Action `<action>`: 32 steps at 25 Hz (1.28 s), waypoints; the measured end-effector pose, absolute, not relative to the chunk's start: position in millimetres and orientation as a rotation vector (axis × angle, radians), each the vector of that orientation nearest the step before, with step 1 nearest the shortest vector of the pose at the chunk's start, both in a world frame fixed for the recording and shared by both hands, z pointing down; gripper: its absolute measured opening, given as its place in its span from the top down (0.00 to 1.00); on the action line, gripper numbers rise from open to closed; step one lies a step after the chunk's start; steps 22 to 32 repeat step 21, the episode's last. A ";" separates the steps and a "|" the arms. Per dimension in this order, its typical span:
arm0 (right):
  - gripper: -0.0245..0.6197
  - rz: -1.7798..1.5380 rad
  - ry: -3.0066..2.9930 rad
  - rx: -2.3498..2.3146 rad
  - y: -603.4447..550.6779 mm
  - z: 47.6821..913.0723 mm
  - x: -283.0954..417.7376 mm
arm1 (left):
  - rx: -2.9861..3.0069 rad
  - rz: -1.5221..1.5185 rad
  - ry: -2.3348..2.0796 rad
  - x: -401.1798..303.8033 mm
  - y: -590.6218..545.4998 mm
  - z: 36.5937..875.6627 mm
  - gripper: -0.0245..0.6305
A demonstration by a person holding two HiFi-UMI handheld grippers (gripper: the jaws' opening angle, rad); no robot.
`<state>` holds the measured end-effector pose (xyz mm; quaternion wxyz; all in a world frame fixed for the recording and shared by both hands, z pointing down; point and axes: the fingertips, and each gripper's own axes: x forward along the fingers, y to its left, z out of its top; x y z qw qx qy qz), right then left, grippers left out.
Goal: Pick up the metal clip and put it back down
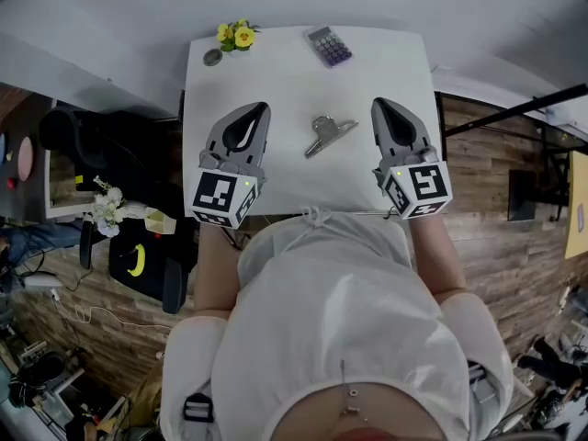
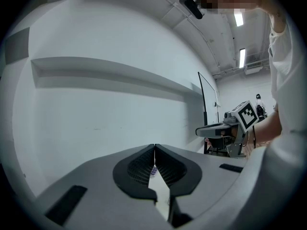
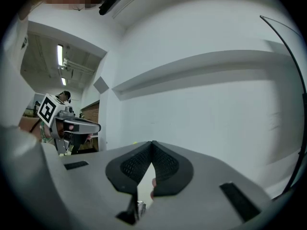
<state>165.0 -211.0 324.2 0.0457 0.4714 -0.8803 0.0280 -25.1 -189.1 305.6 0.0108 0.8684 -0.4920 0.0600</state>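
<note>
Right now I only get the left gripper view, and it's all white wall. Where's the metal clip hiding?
Observer: The metal clip lies on the white table, between the left claw and the right claw, touching neither.
Operator: Is the right claw holding anything?
Observer: No, it is shut with nothing in it.
Operator: What else is up there?
Observer: Yellow flowers sit at the table's far left corner.

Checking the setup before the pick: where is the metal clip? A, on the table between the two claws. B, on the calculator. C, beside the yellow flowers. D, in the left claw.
A: the metal clip lies on the white table between the left claw and the right claw, both shut and empty.
</note>
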 end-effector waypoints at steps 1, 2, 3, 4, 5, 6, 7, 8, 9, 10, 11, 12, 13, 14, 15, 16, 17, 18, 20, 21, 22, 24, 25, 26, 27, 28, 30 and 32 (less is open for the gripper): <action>0.96 0.080 -2.689 1.437 -210.2 324.0 164.6 | 2.706 0.188 -1.536 -25.5 -189.1 307.0 0.93; 0.96 0.074 -2.690 1.435 -209.5 324.0 164.4 | 2.701 0.189 -1.538 -25.8 -189.1 308.4 0.93; 0.96 0.069 -2.690 1.435 -208.8 324.1 164.4 | 2.698 0.192 -1.539 -25.7 -189.0 309.6 0.93; 0.96 0.064 -2.689 1.432 -208.3 324.3 164.3 | 2.696 0.196 -1.539 -25.2 -188.8 310.5 0.93; 0.96 0.061 -2.687 1.426 -207.5 324.7 163.8 | 2.696 0.203 -1.539 -24.6 -188.5 311.3 0.93; 0.96 0.058 -2.682 1.414 -206.2 325.5 162.6 | 2.697 0.212 -1.538 -24.0 -188.0 312.3 0.93; 0.96 0.051 -2.676 1.399 -204.4 326.4 160.6 | 2.696 0.224 -1.538 -23.9 -187.3 313.6 0.93; 0.96 0.040 -2.670 1.385 -202.2 327.1 158.1 | 2.694 0.234 -1.540 -24.4 -186.7 315.2 0.93; 0.96 0.025 -2.666 1.374 -199.9 327.4 155.5 | 2.690 0.241 -1.543 -25.6 -186.2 316.7 0.93; 0.96 0.013 -2.664 1.368 -197.9 327.5 153.3 | 2.684 0.242 -1.547 -26.9 -186.1 317.9 0.93; 0.96 0.005 -2.665 1.366 -196.4 327.5 151.8 | 2.677 0.237 -1.549 -28.2 -186.3 318.5 0.93; 0.96 0.002 -2.666 1.368 -195.6 327.6 150.7 | 2.673 0.230 -1.550 -29.3 -186.7 318.5 0.93; 0.96 0.002 -2.666 1.371 -195.4 327.8 150.0 | 2.670 0.223 -1.550 -30.2 -187.2 318.0 0.93; 0.96 0.003 -2.667 1.374 -195.4 327.9 149.4 | 2.670 0.218 -1.551 -30.9 -187.5 317.4 0.93; 0.96 0.004 -2.667 1.376 -195.4 327.8 149.2 | 2.670 0.216 -1.552 -31.2 -187.4 316.7 0.93; 0.96 0.006 -2.667 1.380 -195.1 327.5 149.4 | 2.671 0.216 -1.553 -31.2 -186.9 316.2 0.93; 0.96 0.007 -2.667 1.384 -194.7 327.2 149.8 | 2.672 0.214 -1.552 -30.8 -185.9 315.8 0.93; 0.96 0.009 -2.665 1.389 -194.3 327.0 150.4 | 2.672 0.213 -1.551 -30.5 -184.8 315.7 0.93; 0.96 0.013 -2.660 1.403 -194.0 327.1 151.5 | 2.670 0.214 -1.548 -30.3 -182.5 316.5 0.93; 0.96 0.015 -2.656 1.411 -194.0 327.2 152.0 | 2.669 0.215 -1.547 -30.3 -181.4 317.2 0.93; 0.96 0.015 -2.656 1.411 -194.0 327.2 152.0 | 2.669 0.215 -1.547 -30.3 -181.4 317.2 0.93; 0.96 0.015 -2.656 1.411 -194.0 327.2 152.0 | 2.669 0.215 -1.547 -30.3 -181.4 317.2 0.93; 0.96 0.015 -2.656 1.411 -194.0 327.2 152.0 | 2.669 0.215 -1.547 -30.3 -181.4 317.2 0.93; 0.96 0.015 -2.656 1.411 -194.0 327.2 152.0 | 2.669 0.215 -1.547 -30.3 -181.4 317.2 0.93; 0.96 0.015 -2.656 1.411 -194.0 327.2 152.0 | 2.669 0.215 -1.547 -30.3 -181.4 317.2 0.93; 0.96 0.015 -2.656 1.411 -194.0 327.2 152.0 | 2.669 0.215 -1.547 -30.3 -181.4 317.2 0.93; 0.96 0.015 -2.656 1.411 -194.0 327.2 152.0 | 2.669 0.215 -1.547 -30.3 -181.4 317.2 0.93; 0.96 0.015 -2.656 1.411 -194.0 327.2 152.0 | 2.669 0.215 -1.547 -30.3 -181.4 317.2 0.93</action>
